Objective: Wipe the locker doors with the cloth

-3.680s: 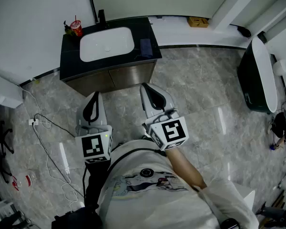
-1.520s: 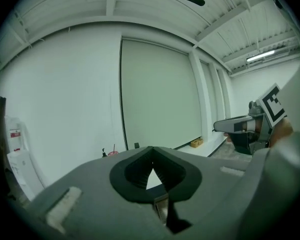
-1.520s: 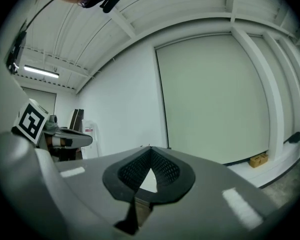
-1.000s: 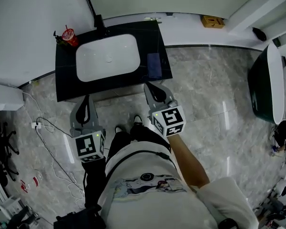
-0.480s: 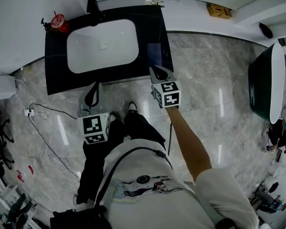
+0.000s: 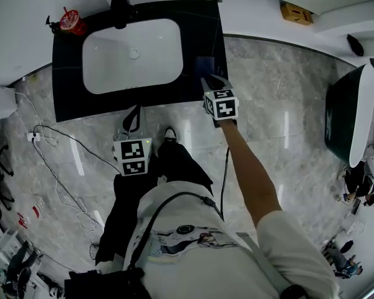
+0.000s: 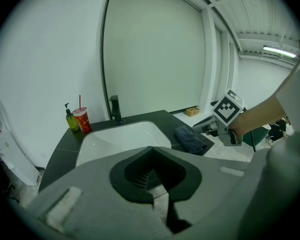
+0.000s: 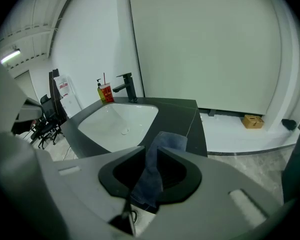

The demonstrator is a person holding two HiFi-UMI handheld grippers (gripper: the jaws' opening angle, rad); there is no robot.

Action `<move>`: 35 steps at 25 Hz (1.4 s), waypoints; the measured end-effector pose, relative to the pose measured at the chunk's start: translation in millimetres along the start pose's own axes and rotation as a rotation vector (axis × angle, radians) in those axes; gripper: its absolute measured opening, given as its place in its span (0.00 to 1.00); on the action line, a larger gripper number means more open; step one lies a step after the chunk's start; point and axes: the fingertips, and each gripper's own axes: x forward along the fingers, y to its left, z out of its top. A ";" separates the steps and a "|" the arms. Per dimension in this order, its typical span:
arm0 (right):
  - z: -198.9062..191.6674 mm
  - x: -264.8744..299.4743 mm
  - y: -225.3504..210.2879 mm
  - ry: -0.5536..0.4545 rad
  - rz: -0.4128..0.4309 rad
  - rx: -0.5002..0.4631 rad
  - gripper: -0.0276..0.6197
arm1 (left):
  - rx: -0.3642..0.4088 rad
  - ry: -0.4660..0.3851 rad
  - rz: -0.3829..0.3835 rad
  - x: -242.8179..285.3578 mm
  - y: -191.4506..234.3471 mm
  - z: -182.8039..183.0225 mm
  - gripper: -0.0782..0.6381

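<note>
A dark blue cloth (image 6: 204, 67) lies crumpled on the right side of the black vanity counter (image 6: 68, 98), beside the white sink (image 6: 132, 53). My right gripper (image 6: 210, 81) points down at the cloth's near edge. Its jaws have just been opening and now stand open. In the right gripper view the cloth (image 8: 160, 151) shows through the gap between them, and the pads are not pressing on it. My left gripper (image 6: 133, 116) hangs in front of the counter's front edge, shut and empty (image 7: 152, 151). From this side the cloth (image 7: 189, 140) lies just ahead of the right gripper (image 7: 210, 130). The cabinet doors under the counter are hidden.
A black faucet (image 6: 119, 5) and a red cup (image 6: 69, 21) with a soap bottle stand at the counter's back. White cables (image 6: 50, 148) trail over the floor at left. A cardboard box (image 6: 297, 12) sits by the far wall, and a dark tub (image 6: 346, 111) stands at right.
Both grippers have come down and forward toward the counter. The right one has reached the cloth's edge and its jaws have parted. The left stays shut.
</note>
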 end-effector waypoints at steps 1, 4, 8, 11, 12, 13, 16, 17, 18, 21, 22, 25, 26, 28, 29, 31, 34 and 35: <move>-1.0 4.1 -2.5 0.011 0.001 0.001 0.16 | -0.002 0.009 -0.004 2.7 -0.9 -1.9 0.11; -5.3 19.8 -7.4 0.053 0.008 -0.006 0.19 | -0.005 0.031 -0.013 9.9 -2.6 -6.8 0.11; -9.2 36.2 -10.0 0.101 0.013 -0.019 0.26 | -0.011 0.051 -0.024 17.4 -5.4 -10.6 0.11; -14.7 42.2 -13.3 0.139 -0.006 -0.020 0.33 | -0.009 0.066 -0.037 19.8 -10.1 -14.9 0.11; -17.3 44.0 -14.8 0.153 -0.013 -0.022 0.35 | -0.008 0.070 -0.042 20.5 -12.0 -16.2 0.11; -20.4 45.9 -16.0 0.167 -0.017 -0.024 0.36 | -0.008 0.073 -0.047 21.1 -13.6 -17.3 0.11; -31.7 50.6 -18.9 0.206 -0.016 -0.020 0.37 | -0.010 0.078 -0.052 21.6 -16.4 -19.0 0.11; -34.5 51.4 -19.9 0.215 -0.015 -0.014 0.37 | -0.010 0.079 -0.053 21.4 -16.8 -19.1 0.11; -35.8 52.1 -20.9 0.220 -0.017 -0.007 0.37 | -0.011 0.080 -0.052 21.0 -16.6 -19.0 0.11; -35.9 55.7 -21.0 0.227 -0.023 0.005 0.35 | -0.012 0.080 -0.046 19.3 -12.5 -20.2 0.11; -36.0 57.3 -20.5 0.227 -0.025 0.005 0.34 | -0.014 0.080 -0.042 18.5 -10.6 -21.4 0.11; -35.0 59.1 -19.6 0.221 -0.037 0.000 0.26 | -0.020 0.081 -0.031 15.4 -6.0 -24.5 0.11; -34.4 59.4 -19.0 0.216 -0.040 -0.008 0.22 | -0.022 0.081 -0.028 14.3 -5.2 -25.2 0.11; -33.7 60.4 -17.7 0.207 -0.042 -0.021 0.18 | -0.025 0.081 -0.023 12.5 -4.9 -27.1 0.11; -33.5 60.3 -17.3 0.204 -0.041 -0.023 0.17 | -0.025 0.079 -0.020 11.4 -5.2 -28.1 0.11; -33.0 56.2 -16.1 0.198 -0.041 -0.030 0.16 | -0.029 0.075 -0.014 7.5 -5.3 -30.0 0.11; -31.3 42.6 -7.8 0.161 -0.037 -0.040 0.15 | -0.040 0.069 0.002 -1.4 -2.2 -33.3 0.11; -31.0 36.4 -4.5 0.144 -0.035 -0.038 0.15 | -0.043 0.068 0.007 -4.4 -1.8 -34.9 0.11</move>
